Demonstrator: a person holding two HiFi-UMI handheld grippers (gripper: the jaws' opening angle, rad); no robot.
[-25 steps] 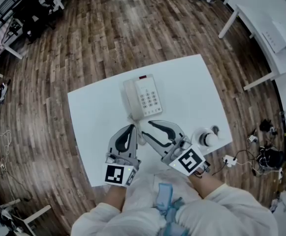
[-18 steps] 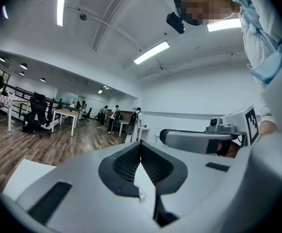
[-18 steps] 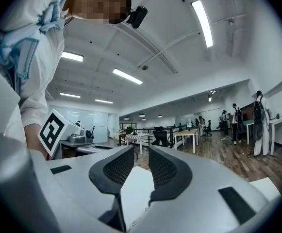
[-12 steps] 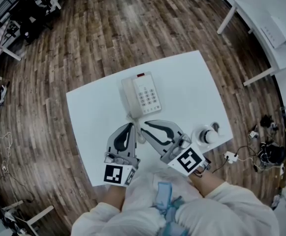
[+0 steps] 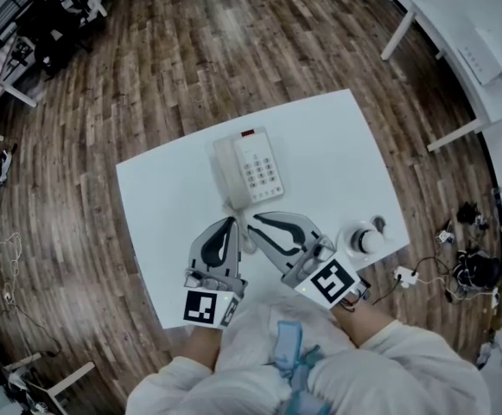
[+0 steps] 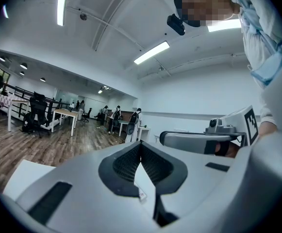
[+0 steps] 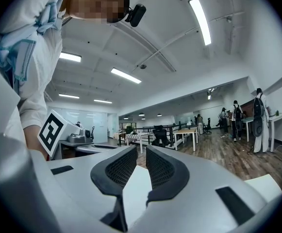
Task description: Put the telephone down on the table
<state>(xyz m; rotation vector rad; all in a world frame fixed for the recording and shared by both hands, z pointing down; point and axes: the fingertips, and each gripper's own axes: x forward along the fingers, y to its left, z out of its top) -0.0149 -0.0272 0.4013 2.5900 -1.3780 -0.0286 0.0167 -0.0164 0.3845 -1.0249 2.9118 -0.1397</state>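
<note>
- Telephone (image 5: pixel 249 169) lies on the table (image 5: pixel 337 145), at 12 o'clock from both grippers; its keypad print is too small to read.
- Left gripper (image 5: pixel 230 223): jaws closed, empty.
- Right gripper (image 5: pixel 254 225): jaws have just been closing and are now together, with nothing between them.

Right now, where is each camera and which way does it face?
Head view: on the person's head, steeply down at the telephone on the table; left tool, right tool and sleeves show.
Left gripper view: rides the left tool, faces level across the table; own jaws show.
Right gripper view: likewise on the right tool.
Shared: each catches the other tool.
</note>
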